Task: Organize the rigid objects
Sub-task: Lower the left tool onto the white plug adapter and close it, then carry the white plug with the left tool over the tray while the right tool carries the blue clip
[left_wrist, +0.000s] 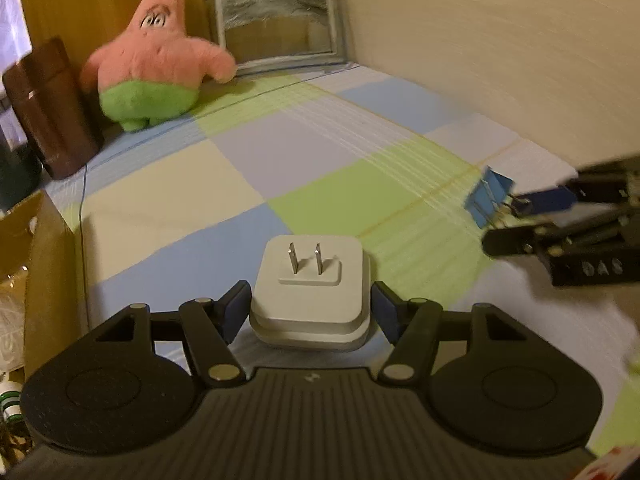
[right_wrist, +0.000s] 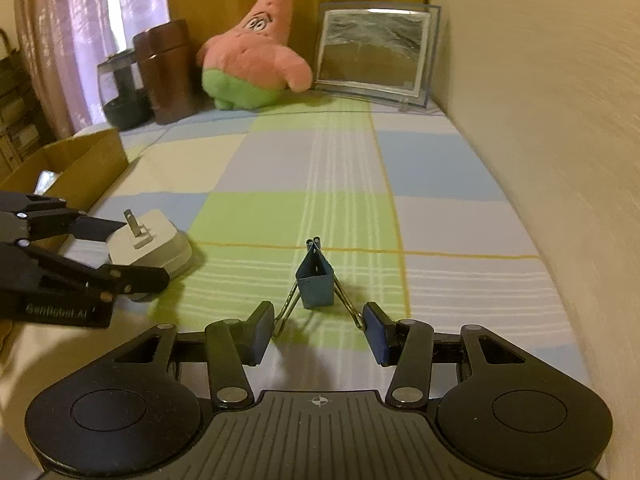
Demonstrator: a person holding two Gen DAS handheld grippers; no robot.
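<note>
A white two-prong plug adapter [left_wrist: 310,292] sits between the fingers of my left gripper [left_wrist: 311,312], prongs up. The pads touch its two sides, so the gripper is shut on it; it seems held just above the checked cloth. It also shows in the right wrist view [right_wrist: 154,244]. A blue binder clip [right_wrist: 315,282] is between the fingers of my right gripper [right_wrist: 318,334], which presses on its two wire handles. The clip [left_wrist: 486,200] and right gripper [left_wrist: 516,216] show at the right of the left wrist view.
A pink star plush [right_wrist: 250,58], a brown cylinder [right_wrist: 168,72] and a framed picture [right_wrist: 374,50] stand at the back of the checked cloth [right_wrist: 340,168]. A cardboard box [right_wrist: 76,164] is at the left edge. A wall [right_wrist: 540,100] runs along the right.
</note>
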